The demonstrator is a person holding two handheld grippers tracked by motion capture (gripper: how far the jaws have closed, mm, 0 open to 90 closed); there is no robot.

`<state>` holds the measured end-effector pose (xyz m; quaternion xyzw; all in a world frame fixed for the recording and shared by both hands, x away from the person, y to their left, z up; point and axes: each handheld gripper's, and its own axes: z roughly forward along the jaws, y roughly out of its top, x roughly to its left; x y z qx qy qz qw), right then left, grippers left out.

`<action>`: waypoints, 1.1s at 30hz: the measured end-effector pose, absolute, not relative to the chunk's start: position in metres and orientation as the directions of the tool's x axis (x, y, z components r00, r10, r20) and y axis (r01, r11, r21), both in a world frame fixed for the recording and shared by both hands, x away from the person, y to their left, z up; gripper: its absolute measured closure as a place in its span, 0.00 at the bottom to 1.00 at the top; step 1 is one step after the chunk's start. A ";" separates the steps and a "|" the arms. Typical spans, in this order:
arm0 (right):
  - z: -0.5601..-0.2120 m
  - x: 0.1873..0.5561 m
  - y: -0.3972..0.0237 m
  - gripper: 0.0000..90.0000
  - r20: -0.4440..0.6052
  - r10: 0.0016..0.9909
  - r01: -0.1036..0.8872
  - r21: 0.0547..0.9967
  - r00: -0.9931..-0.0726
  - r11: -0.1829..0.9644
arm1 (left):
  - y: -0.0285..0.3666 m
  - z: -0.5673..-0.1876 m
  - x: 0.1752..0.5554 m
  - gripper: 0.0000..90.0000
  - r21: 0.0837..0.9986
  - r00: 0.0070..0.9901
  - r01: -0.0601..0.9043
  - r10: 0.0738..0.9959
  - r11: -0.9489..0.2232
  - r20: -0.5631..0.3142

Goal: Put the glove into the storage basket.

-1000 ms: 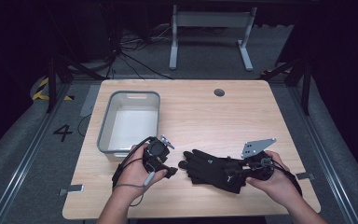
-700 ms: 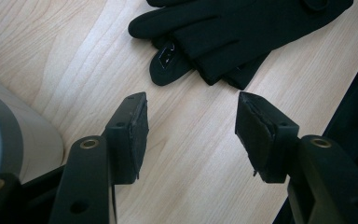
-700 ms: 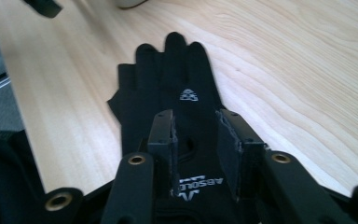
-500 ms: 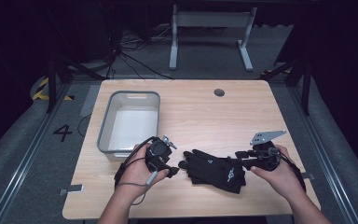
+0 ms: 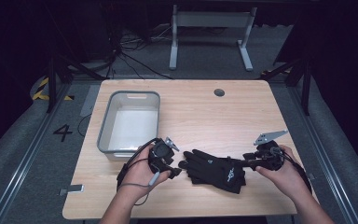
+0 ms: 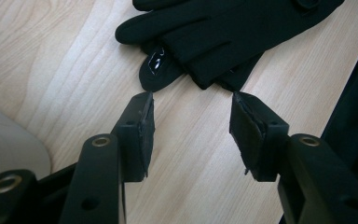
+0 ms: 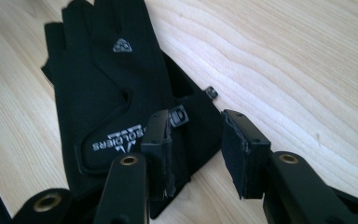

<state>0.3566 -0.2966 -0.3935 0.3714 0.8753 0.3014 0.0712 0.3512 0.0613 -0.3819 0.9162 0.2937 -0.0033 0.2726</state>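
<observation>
High view: the gloves (image 5: 216,171) lie flat near the front edge of the surface (image 5: 205,114), between my two tools. My left tool (image 5: 175,169) sits just beside their fingertip end. My right tool (image 5: 243,163) reaches their cuff end from the right, and whether it touches them I cannot tell here. A grey bin (image 5: 130,122) stands behind my left hand (image 5: 140,172).

Left gripper view: my left tool (image 6: 191,133) is spread wide, with bare wood between its jaws. The gloves (image 6: 228,32) lie just beyond the jaw tips, fingertips pointing toward the tool and not touching it. They are black, stacked one on the other, and one fingertip carries a glossy patch.

Right gripper view: my right tool (image 7: 196,154) is also wide and holds nothing. One jaw lies over the cuff edge of the gloves (image 7: 107,84), beside a small clip (image 7: 178,116). The other jaw stands over bare wood. The upper glove is matte black with a small grey emblem on the back and white lettering near the cuff.
</observation>
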 end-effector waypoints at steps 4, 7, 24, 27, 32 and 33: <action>-0.397 0.356 -0.301 0.72 0.083 0.702 0.616 0.559 -0.707 0.555 | 0.059 -0.383 0.352 0.59 0.499 0.833 0.535 0.526 -0.682 -0.174; -0.400 0.355 -0.303 0.73 0.099 0.713 0.640 0.540 -0.694 0.547 | 0.058 -0.384 0.353 0.60 0.488 0.835 0.536 0.519 -0.689 -0.185; -0.422 0.355 -0.292 0.69 0.125 0.701 0.671 0.446 -0.702 0.592 | 0.053 -0.388 0.353 0.60 0.478 0.836 0.538 0.513 -0.695 -0.194; -0.427 0.354 -0.287 0.69 0.110 0.693 0.664 0.424 -0.712 0.615 | 0.053 -0.389 0.354 0.60 0.475 0.835 0.540 0.516 -0.695 -0.194; -0.430 0.352 -0.282 0.78 0.095 0.684 0.655 0.409 -0.723 0.635 | 0.052 -0.392 0.355 0.59 0.469 0.832 0.543 0.520 -0.696 -0.191; -0.429 0.351 -0.281 0.81 0.088 0.684 0.653 0.405 -0.724 0.640 | 0.052 -0.392 0.355 0.59 0.468 0.833 0.542 0.520 -0.698 -0.190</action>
